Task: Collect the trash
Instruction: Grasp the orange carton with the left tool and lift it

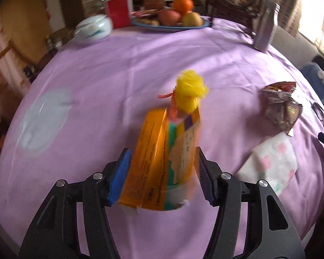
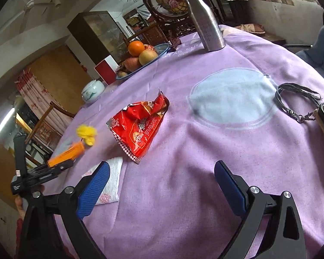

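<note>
The left hand-held gripper (image 1: 162, 172) is clenched on an orange box (image 1: 159, 161) with a yellow wad (image 1: 191, 95) at its far end, held over the purple-covered bench (image 1: 118, 69). Right of it lie a white napkin (image 2: 113, 177) and a crumpled red snack wrapper (image 2: 140, 127). The right hand-held gripper (image 2: 162, 183) hangs released, jaws wide apart.

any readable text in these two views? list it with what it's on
"STAR CLUB", faint white print, last letters uncertain: purple tablecloth, beside steel bottle.
Red snack wrapper: Chinese print, too crumpled to read.
Orange box in left tool: motion-blurred, unreadable.
Nothing else legible.
</note>
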{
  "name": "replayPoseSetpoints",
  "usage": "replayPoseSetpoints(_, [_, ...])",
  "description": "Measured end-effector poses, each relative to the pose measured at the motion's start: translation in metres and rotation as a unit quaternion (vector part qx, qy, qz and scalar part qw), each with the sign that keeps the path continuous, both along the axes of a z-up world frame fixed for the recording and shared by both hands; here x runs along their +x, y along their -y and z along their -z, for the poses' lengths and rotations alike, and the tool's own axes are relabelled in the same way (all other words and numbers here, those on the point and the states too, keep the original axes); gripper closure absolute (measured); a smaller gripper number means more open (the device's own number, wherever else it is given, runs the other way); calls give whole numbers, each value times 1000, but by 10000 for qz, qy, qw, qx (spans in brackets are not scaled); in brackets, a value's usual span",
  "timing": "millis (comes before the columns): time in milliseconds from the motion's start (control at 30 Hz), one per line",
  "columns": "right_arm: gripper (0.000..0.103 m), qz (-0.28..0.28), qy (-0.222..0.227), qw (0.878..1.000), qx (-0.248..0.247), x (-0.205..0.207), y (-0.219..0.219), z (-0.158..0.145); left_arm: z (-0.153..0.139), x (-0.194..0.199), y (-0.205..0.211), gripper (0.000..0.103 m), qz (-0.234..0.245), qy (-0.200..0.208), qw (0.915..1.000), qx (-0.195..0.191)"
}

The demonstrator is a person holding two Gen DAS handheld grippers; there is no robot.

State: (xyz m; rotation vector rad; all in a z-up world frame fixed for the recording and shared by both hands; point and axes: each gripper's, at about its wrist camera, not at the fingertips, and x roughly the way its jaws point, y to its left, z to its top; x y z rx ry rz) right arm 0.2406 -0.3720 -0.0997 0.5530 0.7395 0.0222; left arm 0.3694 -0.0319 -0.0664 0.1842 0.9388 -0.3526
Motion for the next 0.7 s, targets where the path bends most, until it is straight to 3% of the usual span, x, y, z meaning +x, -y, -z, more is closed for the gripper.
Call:
replayPoseSetpoints(133, [8, 41, -108, 9997, -194, 3, -4, -1, 3, 1, -12, 44, -73, -145, 9996, -235])
replayPoseSetpoints(233, [8, 103, -165, 9992, -359, 4, -8, -2, -1, 3, -7, 25, -35, -4, 9996, -286])
replayPoseSetpoints(367, [8, 78, -209, 9982, -553, 5, -14, -2, 1, 10, 9, 12, 242, -81, 9991, -330])
replayPoseSetpoints(467, [8, 54, -241, 9977, -628, 6, -17, -2, 4, 11, 25, 12, 405, -53, 9991, -144])
replayPoseSetpoints(567, [8, 48, -270, 9977, -628, 7, -18, -2, 10, 11, 37, 12, 420, -35, 9987, 301])
replayPoseSetpoints(600, [8, 52, -278, 9976, -632, 7, -18, -2, 14, 13, 38, 13, 415, -89, 9985, 346])
replayPoseSetpoints(633, [8, 63, -291, 9974, -659, 8, -18, -2, 15, 13, 36, 23, 409, -123, 9986, 322])
replayPoseSetpoints(667, [8, 61, -298, 9972, -688, 7, -19, -2, 15, 12, 34, 42, 416, -120, 9987, 271])
replayPoseSetpoints(700, [8, 45, -304, 9970, -711, 8, -20, -3, 14, 10, 31, 49, 507, -150, 9985, 128])
